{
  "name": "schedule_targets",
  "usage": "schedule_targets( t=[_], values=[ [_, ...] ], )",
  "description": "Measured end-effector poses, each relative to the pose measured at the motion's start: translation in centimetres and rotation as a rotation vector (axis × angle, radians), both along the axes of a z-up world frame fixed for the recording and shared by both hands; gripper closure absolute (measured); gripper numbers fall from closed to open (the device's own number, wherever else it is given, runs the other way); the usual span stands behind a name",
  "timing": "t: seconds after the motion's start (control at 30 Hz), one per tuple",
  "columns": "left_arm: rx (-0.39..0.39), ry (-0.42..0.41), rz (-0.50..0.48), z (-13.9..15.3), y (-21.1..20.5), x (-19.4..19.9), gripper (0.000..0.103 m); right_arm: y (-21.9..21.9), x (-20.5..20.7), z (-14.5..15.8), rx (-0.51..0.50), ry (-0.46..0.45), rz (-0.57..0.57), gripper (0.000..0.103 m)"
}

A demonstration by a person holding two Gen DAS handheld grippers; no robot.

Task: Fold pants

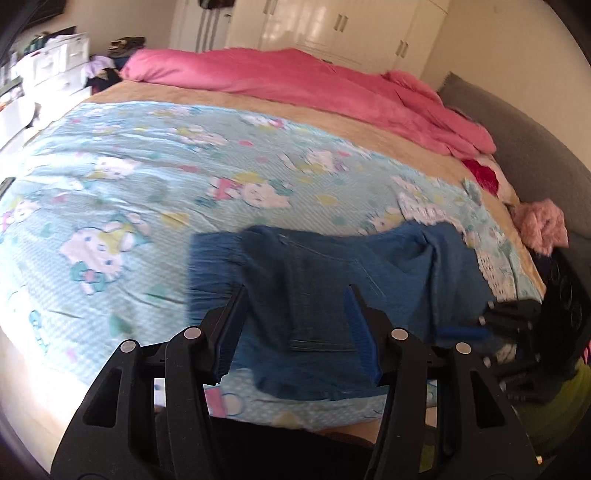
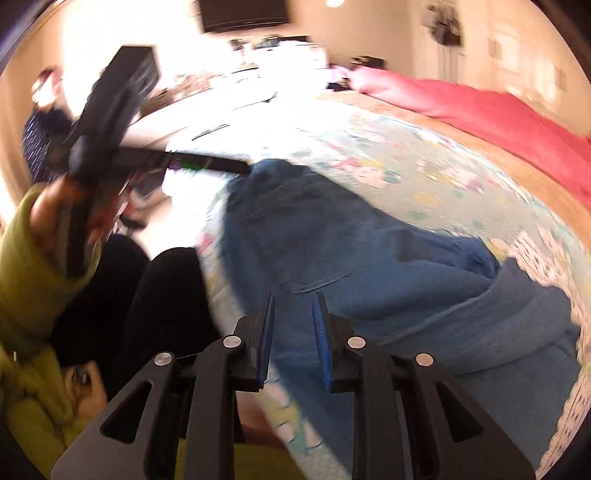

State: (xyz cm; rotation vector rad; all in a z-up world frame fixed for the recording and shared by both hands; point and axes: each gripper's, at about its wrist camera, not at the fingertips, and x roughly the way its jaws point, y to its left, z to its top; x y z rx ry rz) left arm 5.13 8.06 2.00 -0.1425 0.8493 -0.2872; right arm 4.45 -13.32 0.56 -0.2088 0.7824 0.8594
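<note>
Nearest us, our left gripper [image 1: 295, 291] has its black jaws spread wide, blue ribbed pads facing each other, with nothing between them but the pants [image 1: 332, 302] seen below. Our right gripper [image 2: 293, 299] also stands open, more narrowly, above the same cloth. The pants are blue denim, heavy and matte, lying in a bunched, partly folded heap at the near edge of the bed, with stitched pocket seams showing and a thick rolled fold on the right side. Under them we see a thin, wrinkled blue sheet [image 1: 129, 184] printed with cartoon cats, broad and flat to the left. Beyond it runs a tan blanket strip [image 1: 258, 107], then a plush pink quilt [image 1: 295, 81] heaped along the far side. White cupboards [image 1: 332, 26] stand behind.
</note>
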Motion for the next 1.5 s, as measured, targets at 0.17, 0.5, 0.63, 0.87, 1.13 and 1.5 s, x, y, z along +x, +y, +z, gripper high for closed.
schedule_targets(
  t=[0.17, 0.5, 0.63, 0.87, 1.13, 1.5],
  values=[
    [0.119, 0.102, -0.019, -4.3, -2.3, 0.5, 0.058, 1.1, 1.7, -4.3, -0.138, 0.128, -0.074, 0.082],
    [0.091, 0.072, -0.014, -3.7, -1.9, -0.2, 0.051, -2.4, 1.1, -0.9, -0.007, 0.076, -0.148, 0.056],
    [0.106, 0.039, -0.017, -2.2, -2.5, -1.0, 0.042, -5.0, 2.0, 0.2, 0.004, 0.042, -0.239, 0.045],
    [0.090, -0.011, -0.014, -0.1, -3.4, -1.7, 0.025, -7.8, 4.6, 2.3, -0.007, -0.021, -0.350, 0.025],
    [0.096, -0.037, -0.069, 0.7, -6.2, -2.0, 0.015, -10.1, 8.6, 3.6, -0.039, -0.041, -0.446, 0.022],
    [0.084, 0.009, -0.195, -1.3, -11.4, -0.8, 0.013, -11.2, 13.2, 3.1, -0.067, 0.003, -0.483, 0.022]
  ],
)
